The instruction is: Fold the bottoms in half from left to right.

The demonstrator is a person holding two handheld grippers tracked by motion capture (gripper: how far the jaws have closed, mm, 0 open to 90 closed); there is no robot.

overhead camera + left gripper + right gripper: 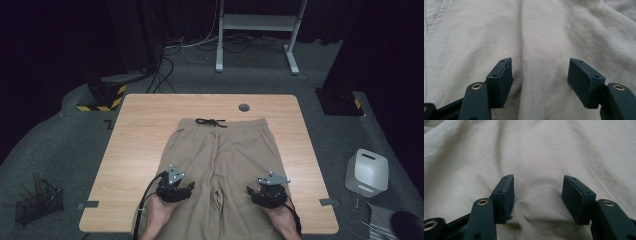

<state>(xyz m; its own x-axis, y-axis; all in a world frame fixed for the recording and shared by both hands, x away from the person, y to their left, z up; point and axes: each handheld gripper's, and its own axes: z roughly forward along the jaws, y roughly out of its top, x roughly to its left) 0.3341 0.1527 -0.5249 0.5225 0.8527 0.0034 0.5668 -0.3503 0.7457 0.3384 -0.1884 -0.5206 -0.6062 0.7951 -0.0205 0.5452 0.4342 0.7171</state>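
Beige pants (220,155) lie flat on the wooden table (135,150), with the waistband and its black drawstring (211,122) at the far end. My left gripper (189,189) rests on the left leg near the table's front edge. In the left gripper view its jaws (540,75) stand wide apart on the cloth (544,37), with a soft ridge of fabric rising between them. My right gripper (251,192) sits on the right leg. There too the gripper (537,192) is open, and a low bulge of cloth (536,150) lies between the pads.
A grey cable grommet (244,107) sits in the table's far edge. On the floor stand a white box-like device (367,172) at the right, a wire basket (39,202) at the left, a yellow-and-black striped base (102,95) and a white desk frame (257,30) beyond.
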